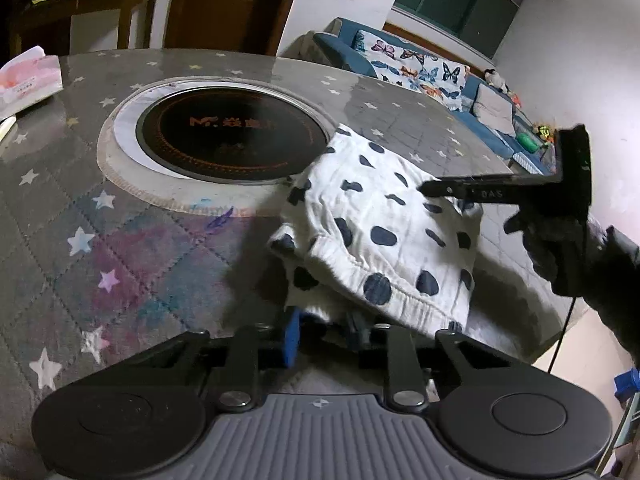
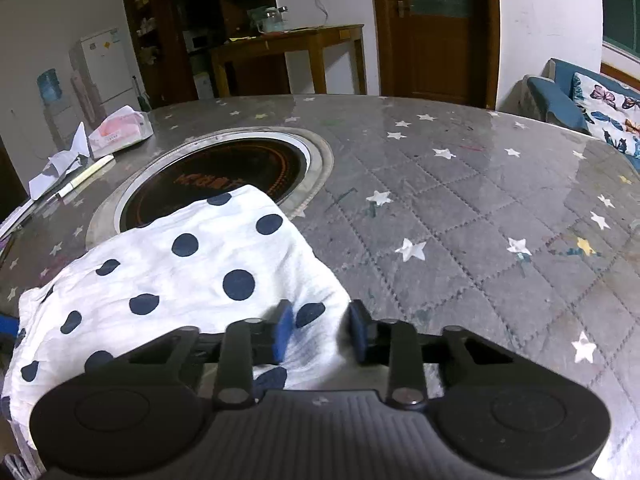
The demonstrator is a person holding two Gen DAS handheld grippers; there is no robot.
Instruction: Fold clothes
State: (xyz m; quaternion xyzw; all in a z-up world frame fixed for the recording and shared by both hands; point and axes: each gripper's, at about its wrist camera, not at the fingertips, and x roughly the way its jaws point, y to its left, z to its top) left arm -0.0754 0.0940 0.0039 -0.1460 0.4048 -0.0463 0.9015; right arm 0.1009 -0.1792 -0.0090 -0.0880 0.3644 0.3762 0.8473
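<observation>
A white garment with dark blue dots (image 1: 380, 220) (image 2: 180, 280) lies on the grey star-patterned table (image 1: 80, 280) (image 2: 480, 220), its far edge over the rim of the round cooktop (image 1: 232, 136) (image 2: 216, 176). My left gripper (image 1: 326, 332) is shut on the elastic hem, which hangs bunched and lifted over its blue pads. My right gripper (image 2: 320, 334) straddles the garment's right edge; the cloth touches the left pad and a thin dark gap shows at the right pad. In the left wrist view the right gripper (image 1: 426, 189) reaches across the cloth, held by a dark-gloved hand (image 1: 560, 248).
A pink tissue pack (image 1: 30, 76) (image 2: 120, 128) lies at the table's far left, with crumpled paper (image 2: 60, 168) and a pen (image 2: 86, 176) beside it. A blue sofa with butterfly cushions (image 1: 420, 68) stands past the table's far right edge. A wooden side table (image 2: 288, 48) is behind.
</observation>
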